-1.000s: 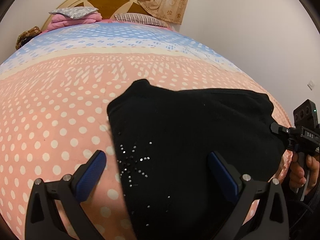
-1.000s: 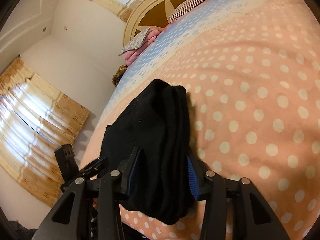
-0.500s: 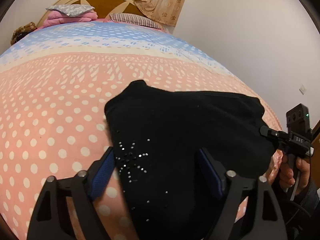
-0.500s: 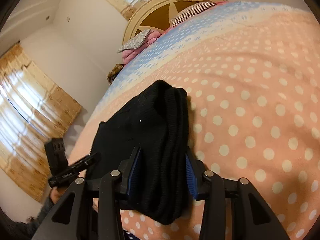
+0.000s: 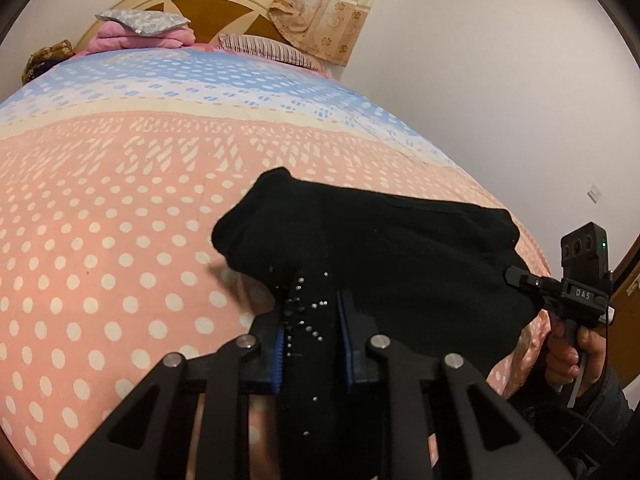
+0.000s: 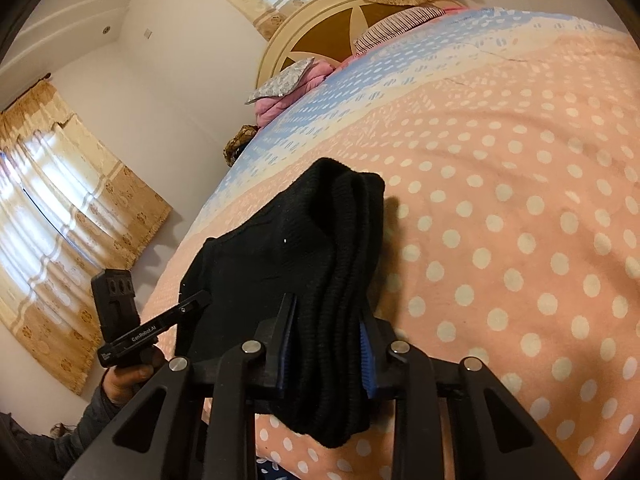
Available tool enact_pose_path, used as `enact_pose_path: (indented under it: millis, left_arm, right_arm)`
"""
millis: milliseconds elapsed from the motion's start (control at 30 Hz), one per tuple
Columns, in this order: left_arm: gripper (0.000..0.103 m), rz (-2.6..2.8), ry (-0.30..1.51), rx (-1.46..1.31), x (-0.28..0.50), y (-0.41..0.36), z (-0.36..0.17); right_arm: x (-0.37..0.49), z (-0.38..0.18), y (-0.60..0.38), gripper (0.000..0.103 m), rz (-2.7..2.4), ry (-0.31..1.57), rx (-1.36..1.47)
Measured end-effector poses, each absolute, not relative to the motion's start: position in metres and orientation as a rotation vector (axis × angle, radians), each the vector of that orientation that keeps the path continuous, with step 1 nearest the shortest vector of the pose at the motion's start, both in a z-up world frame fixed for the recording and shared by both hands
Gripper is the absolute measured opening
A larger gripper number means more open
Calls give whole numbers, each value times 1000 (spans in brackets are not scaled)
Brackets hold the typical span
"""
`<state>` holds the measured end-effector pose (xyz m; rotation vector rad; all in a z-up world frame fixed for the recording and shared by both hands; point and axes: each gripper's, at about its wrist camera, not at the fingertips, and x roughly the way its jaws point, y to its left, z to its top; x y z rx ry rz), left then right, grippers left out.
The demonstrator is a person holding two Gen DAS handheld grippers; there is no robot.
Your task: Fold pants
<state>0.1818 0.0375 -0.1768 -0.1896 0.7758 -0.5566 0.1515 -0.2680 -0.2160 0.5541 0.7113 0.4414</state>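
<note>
In the left wrist view, the black pants (image 5: 384, 248) lie as a compact, already folded bundle near the foot end of the bed (image 5: 100, 220), on its pink polka-dot cover, with the near part gathered up into the left gripper (image 5: 311, 344). Its blue-padded fingers are pinched together on a narrow bunch of cloth that carries a small star of rhinestones, and the fabric beside the pinch looks lifted clear of the cover. At the far right edge the right gripper (image 5: 528, 284) meets the other end of the bundle, a hand wrapped around its handle. In the right wrist view, the pants (image 6: 288, 256) show their stacked folded layers edge-on, a thick ribbed roll running straight into the right gripper (image 6: 326, 340), whose fingers are closed on that roll with the loose end drooping below the pads. The left gripper (image 6: 196, 300) reaches in from the left at the opposite edge; from here I cannot tell how its fingers stand. The cloth looks like a soft, light knit: it will sag and slump between the two holds, and the layers may slide apart if only the top one is caught. The safest hold seems to be through the full thickness at each end, near the folded edge.
</note>
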Motion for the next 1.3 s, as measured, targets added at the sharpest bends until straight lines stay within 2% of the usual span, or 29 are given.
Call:
enact_pose_path:
  millis: [300, 700, 1300]
  left_arm:
    - [19, -567, 743, -232, 177, 49, -166]
    - [18, -500, 666, -193, 170, 76, -132]
    - [18, -288, 626, -130, 186, 155, -121]
  right_arm:
    - [148, -205, -263, 26, 462, 674, 522]
    - [178, -163, -232, 26, 534, 648, 426]
    - [283, -138, -122, 26, 685, 720, 301]
